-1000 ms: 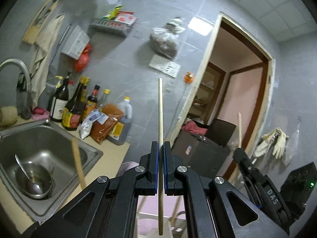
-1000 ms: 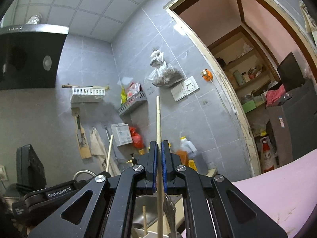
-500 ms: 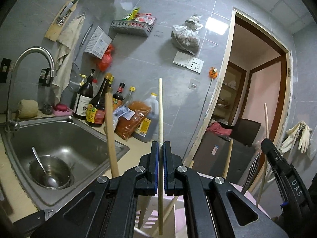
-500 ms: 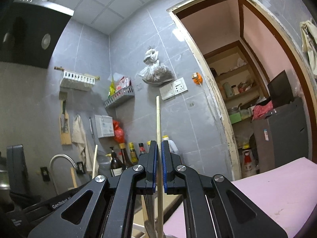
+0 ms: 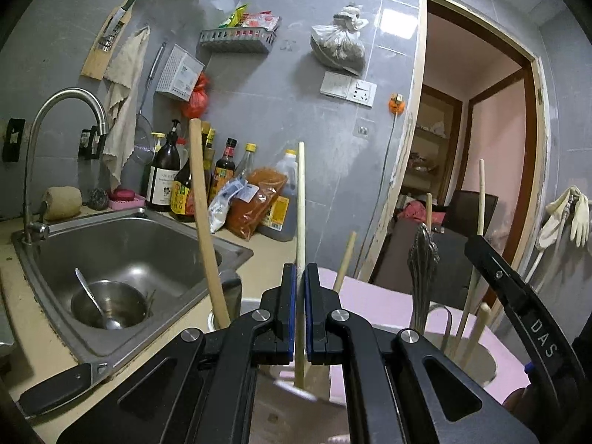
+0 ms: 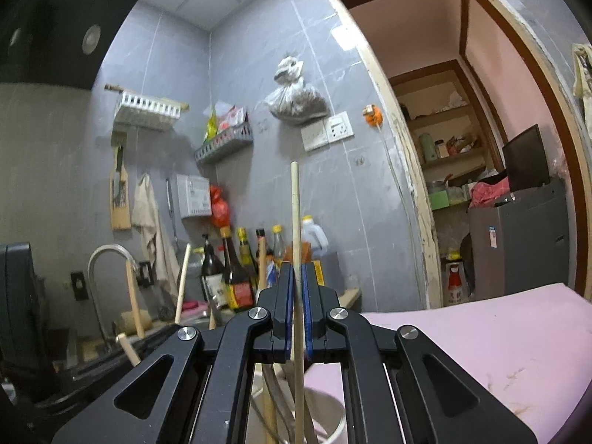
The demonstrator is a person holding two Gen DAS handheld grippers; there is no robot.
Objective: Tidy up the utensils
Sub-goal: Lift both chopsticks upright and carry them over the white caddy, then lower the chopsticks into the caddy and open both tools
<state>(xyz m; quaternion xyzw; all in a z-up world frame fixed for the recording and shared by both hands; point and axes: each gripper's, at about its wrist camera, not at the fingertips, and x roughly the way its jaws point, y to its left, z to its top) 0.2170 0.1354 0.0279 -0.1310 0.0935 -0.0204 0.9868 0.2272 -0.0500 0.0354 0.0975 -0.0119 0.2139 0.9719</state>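
In the left wrist view, a steel sink [image 5: 122, 248] lies at nine o'clock with a metal bowl [image 5: 109, 305] and a spoon in its basin, a curved tap [image 5: 55, 111] rising behind it; bottles [image 5: 174, 181] and a red sauce pouch stand on the counter toward eleven o'clock; a thick wooden handle [image 5: 205, 222] stands tilted just left of centre; at centre the left gripper [image 5: 300, 318] is clenched on a pale chopstick [image 5: 300, 203], which runs upright between the blue pads, its lower end hanging over a white holder [image 5: 296, 384] whose detail is blurred; at three o'clock a second white cup [image 5: 477, 362] on the pink mat [image 5: 373, 299] holds an ornate metal handle [image 5: 421, 266] and several wooden sticks; the other tool's black arm crosses at four o'clock.

In the right wrist view, the tap and wooden handles sit at nine o'clock; the right gripper [image 6: 295, 314] at centre is clamped on its own chopstick [image 6: 295, 222], upright, its lower end reaching down into a white cup [image 6: 333, 418] at six o'clock beside other utensils; the pink mat spreads toward four o'clock.
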